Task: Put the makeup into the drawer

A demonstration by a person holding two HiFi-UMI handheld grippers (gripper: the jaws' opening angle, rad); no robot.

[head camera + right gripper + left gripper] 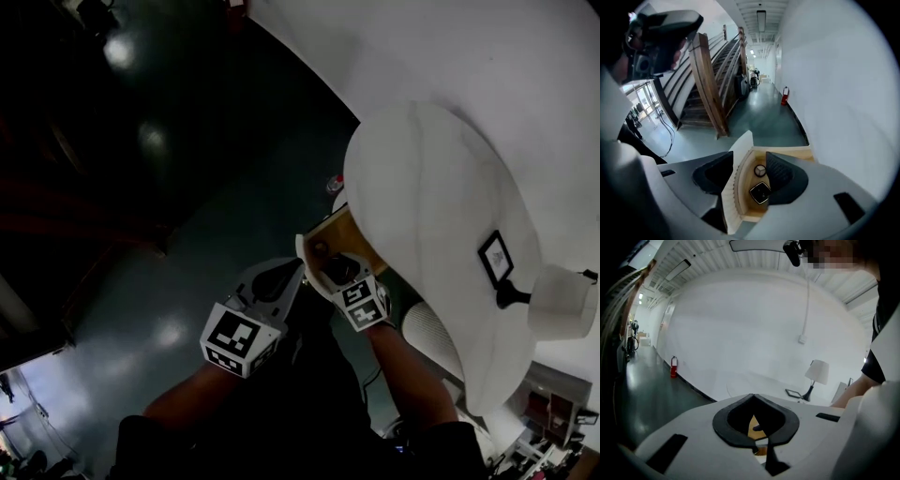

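The drawer (746, 185) stands pulled out, with a white front and a pale wood floor. On that floor lie a small round makeup item (760, 170) and a square black compact (760, 192). My right gripper (749, 180) hangs above the drawer, open, with nothing between its jaws. In the head view the drawer (341, 232) juts from under the white table (441, 206); the right gripper (330, 268) is over it and the left gripper (281, 281) is beside it on the left. The left gripper (753, 396) has its jaws closed together, empty.
A white table lamp (561, 300) and a small black picture frame (495, 258) stand on the table top. A red fire extinguisher (784, 95) sits by the wall, and a wooden staircase (712, 79) rises across the dark glossy floor (187, 187).
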